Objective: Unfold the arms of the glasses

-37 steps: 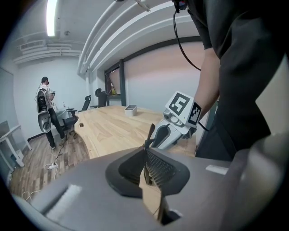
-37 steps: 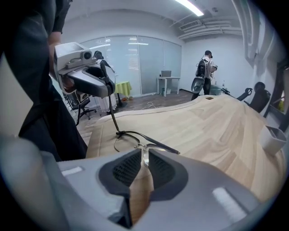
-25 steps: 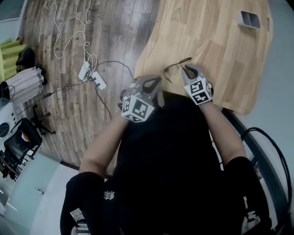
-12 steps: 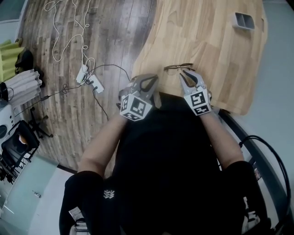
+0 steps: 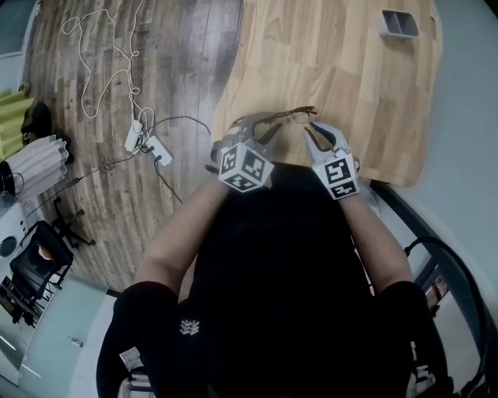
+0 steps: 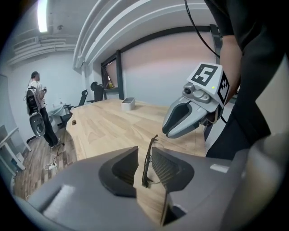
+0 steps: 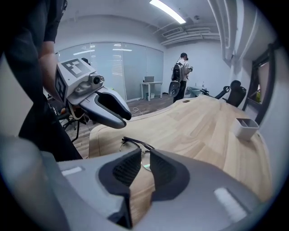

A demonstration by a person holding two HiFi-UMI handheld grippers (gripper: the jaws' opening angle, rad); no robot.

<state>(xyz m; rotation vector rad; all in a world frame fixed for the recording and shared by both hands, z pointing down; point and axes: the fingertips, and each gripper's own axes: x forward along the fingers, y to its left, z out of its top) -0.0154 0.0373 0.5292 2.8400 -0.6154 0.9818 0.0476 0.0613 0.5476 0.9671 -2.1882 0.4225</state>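
Thin dark-framed glasses (image 5: 294,114) lie on the pale wooden table (image 5: 342,54) near its front edge. My left gripper (image 5: 263,129) is at their left end. In the left gripper view the frame (image 6: 148,159) stands edge-on between the jaws, with a gap on each side; these jaws have just been opening. My right gripper (image 5: 317,134) hangs just in front of the glasses' right end. Its jaws are slightly apart with nothing in them. In the right gripper view the glasses (image 7: 135,144) lie just beyond the fingertips (image 7: 159,169).
A small white holder (image 5: 401,23) stands at the table's far right. To the left of the table, a power strip with cables (image 5: 148,140) lies on the dark plank floor. A person (image 7: 182,74) stands far off in the room.
My left gripper has swung right to the glasses' left end and its jaws have opened around the frame. The right gripper has let go of the glasses and drawn back a little.
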